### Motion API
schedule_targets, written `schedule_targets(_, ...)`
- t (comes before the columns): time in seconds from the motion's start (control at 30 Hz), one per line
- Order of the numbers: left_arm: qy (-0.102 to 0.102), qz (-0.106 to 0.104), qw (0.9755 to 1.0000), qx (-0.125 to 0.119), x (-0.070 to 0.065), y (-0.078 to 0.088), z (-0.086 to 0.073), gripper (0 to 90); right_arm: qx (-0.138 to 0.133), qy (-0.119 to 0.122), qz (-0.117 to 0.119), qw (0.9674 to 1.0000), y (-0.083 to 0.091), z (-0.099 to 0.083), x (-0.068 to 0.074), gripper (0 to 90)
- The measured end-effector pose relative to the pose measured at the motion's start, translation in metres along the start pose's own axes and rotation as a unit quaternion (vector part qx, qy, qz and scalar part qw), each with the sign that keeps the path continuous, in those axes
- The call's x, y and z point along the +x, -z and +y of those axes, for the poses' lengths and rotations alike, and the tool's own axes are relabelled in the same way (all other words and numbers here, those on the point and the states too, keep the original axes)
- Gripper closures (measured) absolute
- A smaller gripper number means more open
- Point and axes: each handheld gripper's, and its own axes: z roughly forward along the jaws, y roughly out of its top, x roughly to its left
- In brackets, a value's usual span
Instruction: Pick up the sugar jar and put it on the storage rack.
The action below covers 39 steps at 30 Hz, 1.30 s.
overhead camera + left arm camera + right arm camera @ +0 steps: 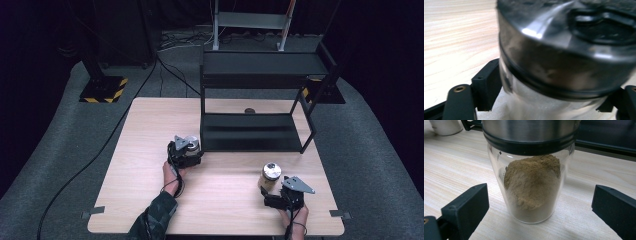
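Note:
Two glass jars with metal lids stand on the wooden table point(225, 200). The left jar point(193, 144) sits just in front of the black rack, and my left gripper point(192, 151) is shut on it. In the left gripper view the black pads point(486, 83) press on the glass below the jar's point(564, 62) lid. The right jar point(270, 175) holds brown powder. My right gripper point(272, 189) stands open around it. The jar point(532, 187) is between the wide-apart fingers point(466, 205), touching neither.
A black two-level rack point(250, 132) stands at the table's far side, with a small dark object point(249, 110) behind its lower shelf. A white container point(445, 126) appears at the top left of the right gripper view. Cables lie on the grey floor beyond.

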Motion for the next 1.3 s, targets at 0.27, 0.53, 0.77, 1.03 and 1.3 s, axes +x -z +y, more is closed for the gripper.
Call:
schedule_targets(0.27,-0.012,0.003,0.9999,-0.008,-0.003,0.001,-0.004,28.8,0.0,0.0,0.0,1.0,0.0,0.0,0.0,0.3)
schedule_targets(0.53,-0.014,0.001,0.9998,-0.011,-0.001,0.004,-0.005,29.4,0.0,-0.001,0.001,1.0,0.0,0.0,-0.001,0.3)
schedule_targets(0.77,-0.015,-0.001,0.9998,-0.014,0.001,0.013,-0.004,29.4,0.0,0.0,0.001,1.0,0.0,0.0,0.0,0.3)
schedule_targets(1.03,-0.017,-0.005,0.9998,-0.01,0.0,0.022,-0.002,29.5,0.0,-0.001,0.0,1.0,0.0,0.0,0.0,0.3)
schedule_targets(1.3,-0.029,-0.012,0.9994,-0.016,-0.005,0.031,-0.001,29.6,0.0,0.0,0.0,1.0,0.0,0.0,0.0,0.3)
